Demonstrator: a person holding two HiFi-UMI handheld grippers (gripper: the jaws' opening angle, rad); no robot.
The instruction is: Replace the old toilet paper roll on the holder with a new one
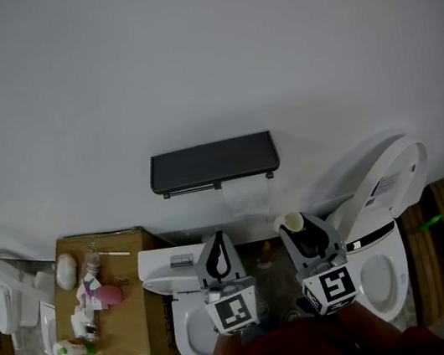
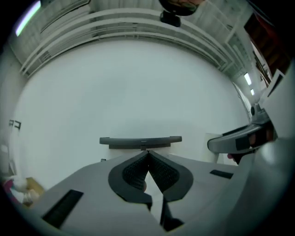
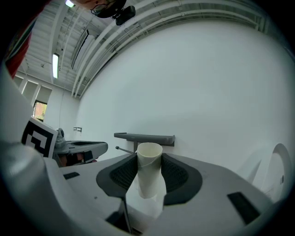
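One cardboard tube (image 3: 148,177) stands mouth-up, pinched by right claw (image 1: 301,231); left claw (image 2: 148,154) is pressed together.

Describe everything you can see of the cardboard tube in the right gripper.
The cardboard tube is an empty toilet roll core, off-white, plain and round, with its open top end showing. It stands upright in the right gripper, whose jaws are closed on its sides. A thin scrap of white paper clings to its lower part. It is held apart from the dark wall holder.
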